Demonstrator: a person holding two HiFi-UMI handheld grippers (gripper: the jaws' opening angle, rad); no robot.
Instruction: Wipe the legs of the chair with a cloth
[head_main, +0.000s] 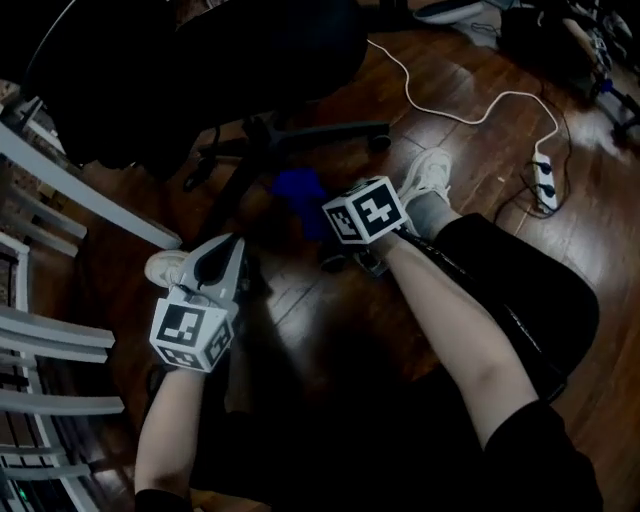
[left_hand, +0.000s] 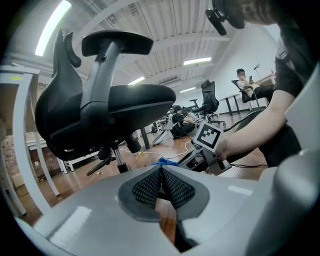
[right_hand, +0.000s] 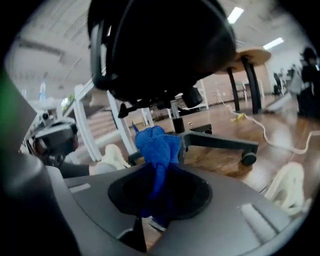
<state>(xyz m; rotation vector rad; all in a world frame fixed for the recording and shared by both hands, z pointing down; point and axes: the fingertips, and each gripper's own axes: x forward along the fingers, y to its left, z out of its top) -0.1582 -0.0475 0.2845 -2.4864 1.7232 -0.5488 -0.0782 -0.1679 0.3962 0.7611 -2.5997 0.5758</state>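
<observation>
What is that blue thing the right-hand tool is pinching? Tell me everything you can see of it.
It is a bright blue cloth, soft and nubbly like microfibre, bunched into folds. The right gripper is shut on its lower part, so the crumpled top puffs out above the jaws. It is held low over the wooden floor, right by the black chair base. Whether it touches the base I cannot tell.
</observation>
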